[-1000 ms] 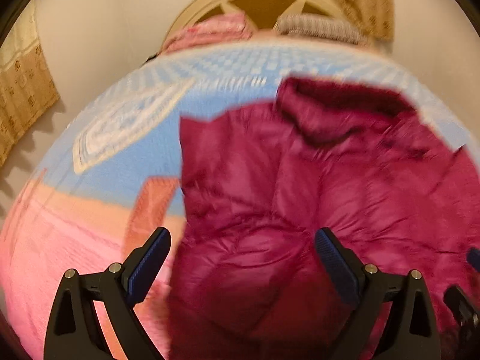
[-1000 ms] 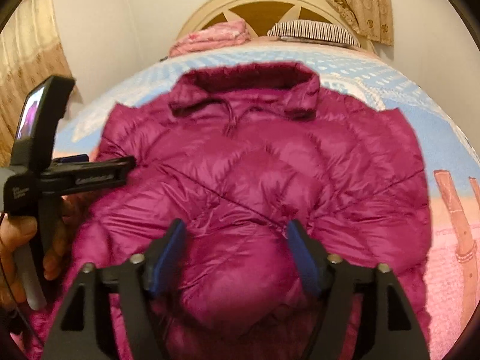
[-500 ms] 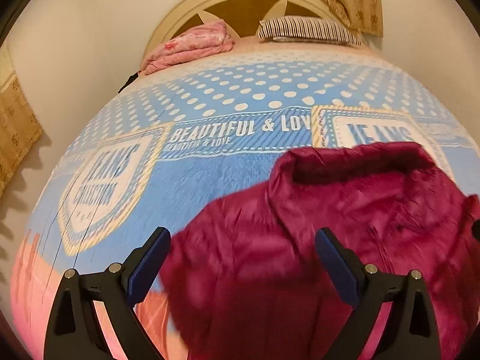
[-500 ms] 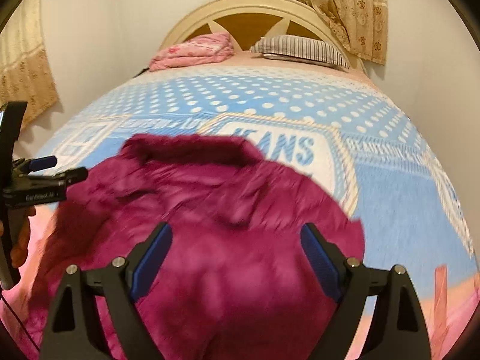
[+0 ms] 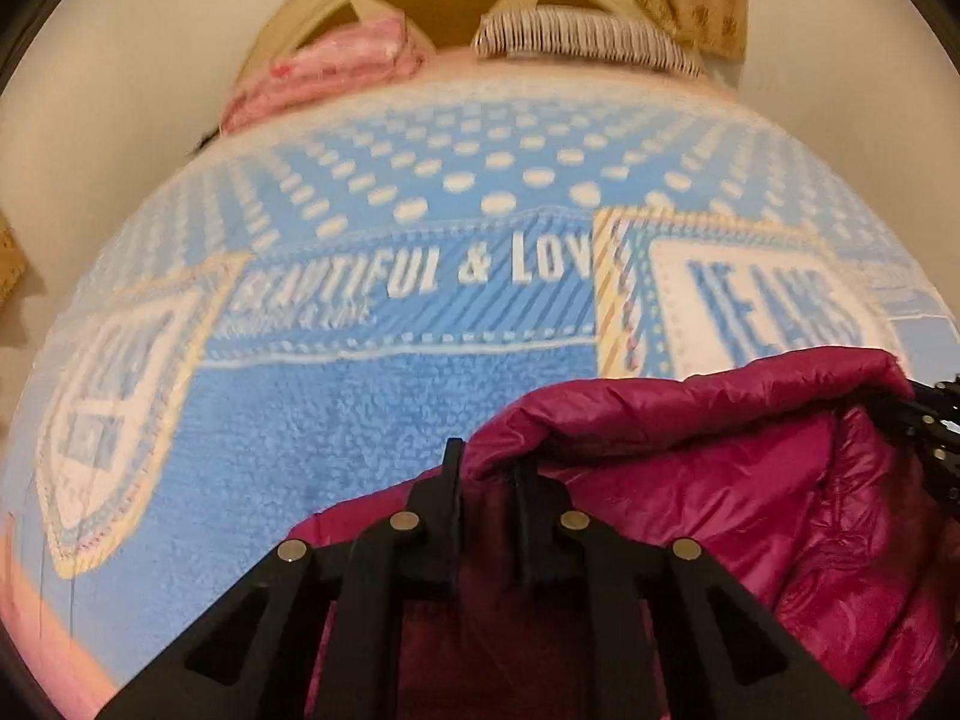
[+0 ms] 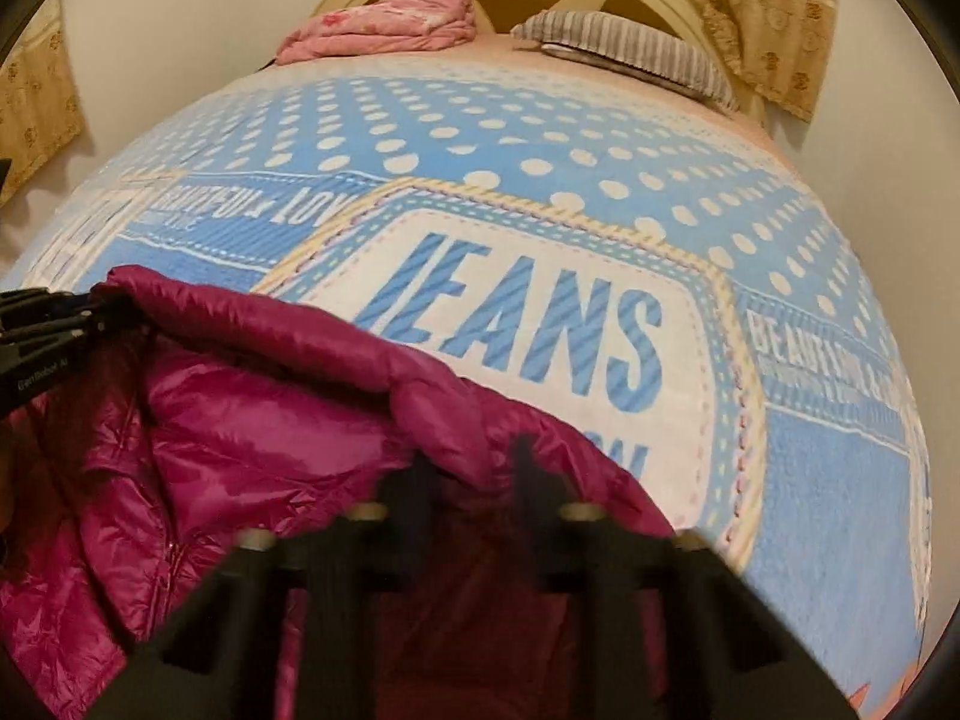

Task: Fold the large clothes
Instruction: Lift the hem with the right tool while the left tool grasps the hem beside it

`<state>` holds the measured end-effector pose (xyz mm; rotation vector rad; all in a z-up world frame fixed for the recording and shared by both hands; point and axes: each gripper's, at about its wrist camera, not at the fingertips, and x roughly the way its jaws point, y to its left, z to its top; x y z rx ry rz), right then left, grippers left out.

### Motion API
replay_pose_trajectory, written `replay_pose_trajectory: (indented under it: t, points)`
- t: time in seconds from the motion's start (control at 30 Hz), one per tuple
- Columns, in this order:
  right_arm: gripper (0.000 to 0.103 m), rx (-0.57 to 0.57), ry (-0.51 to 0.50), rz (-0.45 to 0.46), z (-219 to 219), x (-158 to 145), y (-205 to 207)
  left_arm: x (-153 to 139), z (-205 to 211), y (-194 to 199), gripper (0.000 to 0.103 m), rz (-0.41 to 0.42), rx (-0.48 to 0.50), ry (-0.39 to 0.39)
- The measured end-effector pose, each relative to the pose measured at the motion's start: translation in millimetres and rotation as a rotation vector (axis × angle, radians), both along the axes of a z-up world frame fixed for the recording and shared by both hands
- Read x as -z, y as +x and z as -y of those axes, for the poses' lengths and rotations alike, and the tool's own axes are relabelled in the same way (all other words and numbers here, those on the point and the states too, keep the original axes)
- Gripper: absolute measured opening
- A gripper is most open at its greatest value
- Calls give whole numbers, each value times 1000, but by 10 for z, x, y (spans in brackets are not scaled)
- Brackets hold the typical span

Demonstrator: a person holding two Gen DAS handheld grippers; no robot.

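Now clamped by the left gripper (image 5: 486,474) and right gripper (image 6: 465,468), jaws just closed on the magenta puffer jacket's (image 5: 750,480) collar edge, spread over the blue blanket (image 5: 360,408), likely ready for a fold.

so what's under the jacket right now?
The blue printed blanket shows around the magenta jacket, running under its edge. Whatever lies directly beneath is covered. Left gripper and right gripper pinch its top edge.

Both wrists close, downward; share blanket (image 5: 336,408); right blurry.
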<state>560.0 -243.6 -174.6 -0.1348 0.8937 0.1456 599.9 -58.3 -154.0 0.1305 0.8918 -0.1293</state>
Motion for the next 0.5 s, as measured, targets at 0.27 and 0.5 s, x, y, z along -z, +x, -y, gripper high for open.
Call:
replay_pose_trajectory:
  t: [0.27, 0.5]
  points:
    - [13, -17, -39, 66, -1, -34, -260, -92, -52, -403, 12, 34, 37, 7]
    - [10, -4, -50, 56, 22, 72, -426, 111, -88, -635, 11, 15, 53, 30]
